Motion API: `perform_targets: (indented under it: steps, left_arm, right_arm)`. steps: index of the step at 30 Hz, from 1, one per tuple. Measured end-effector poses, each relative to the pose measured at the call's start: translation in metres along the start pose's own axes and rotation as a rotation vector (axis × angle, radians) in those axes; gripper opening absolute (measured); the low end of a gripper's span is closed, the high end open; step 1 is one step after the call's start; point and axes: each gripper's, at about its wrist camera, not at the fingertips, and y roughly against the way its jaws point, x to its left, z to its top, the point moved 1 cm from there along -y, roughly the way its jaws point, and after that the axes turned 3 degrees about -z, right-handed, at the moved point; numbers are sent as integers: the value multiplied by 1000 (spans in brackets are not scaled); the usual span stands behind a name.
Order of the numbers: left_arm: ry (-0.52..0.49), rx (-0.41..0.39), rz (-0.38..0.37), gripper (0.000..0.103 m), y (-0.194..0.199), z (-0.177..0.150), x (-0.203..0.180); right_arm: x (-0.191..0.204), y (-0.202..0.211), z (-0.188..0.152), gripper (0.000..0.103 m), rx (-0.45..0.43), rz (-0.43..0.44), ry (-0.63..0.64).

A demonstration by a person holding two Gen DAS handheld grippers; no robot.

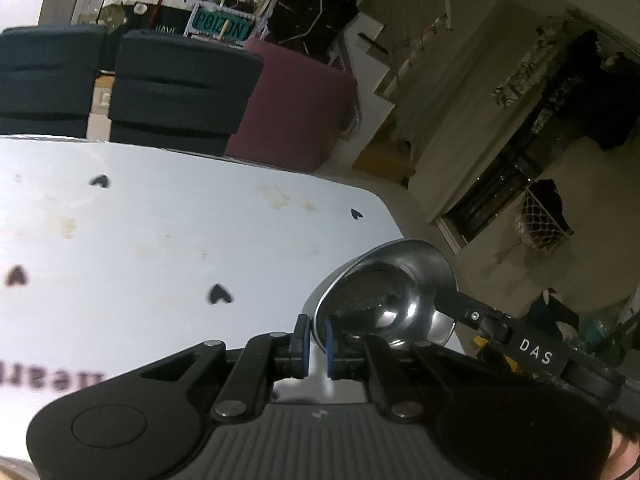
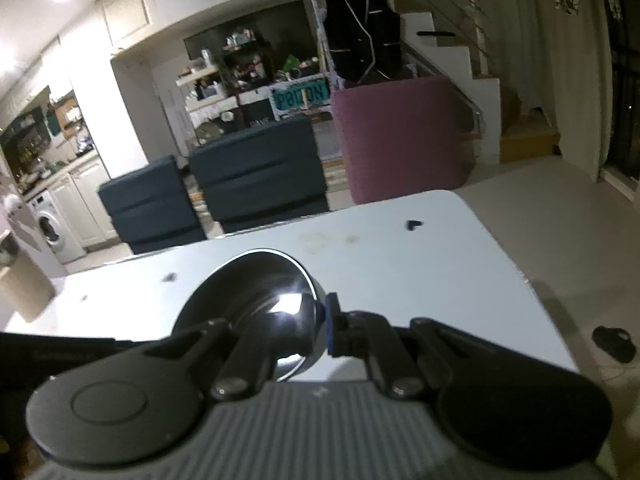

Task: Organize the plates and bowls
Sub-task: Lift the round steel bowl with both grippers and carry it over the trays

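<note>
1. The bowl (image 1: 384,300) is one steel bowl, held tipped in the air above the counter (image 1: 160,232), near its right-hand corner; it does not appear to touch the top.
2. Both claws pinch it. The left claw (image 1: 314,342) grips the near rim, one blue pad outside the wall and one inside. The right claw (image 2: 308,324) grips the rim opposite, so each claw comes in from its own side and the bowl lies between them.
3. Neither claw is nearer: both are on the rim.
4. The coming move, I judge, turns on one claw letting go while the other carries.
5. Count: one bowl, no plates in view, two claws.
</note>
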Motion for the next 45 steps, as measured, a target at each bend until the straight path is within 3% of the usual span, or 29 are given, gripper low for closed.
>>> perform_targets:
  steps: [7, 14, 24, 28, 45]
  left_arm:
    - [-5, 1, 16, 8, 61, -20, 26]
    - [-13, 14, 19, 8, 89, -43, 46]
    - [61, 96, -11, 8, 59, -83, 68]
    - [32, 118, -11, 9, 51, -92, 65]
    - [-9, 162, 12, 10, 31, -98, 60]
  right_arm:
    - [47, 32, -19, 7, 23, 46, 7]
    - [70, 35, -39, 7, 77, 49, -16]
    - [73, 28, -68, 8, 146, 1, -17]
    - [72, 25, -73, 9, 166, -31, -13]
    - [68, -22, -80, 8, 271, -103, -45]
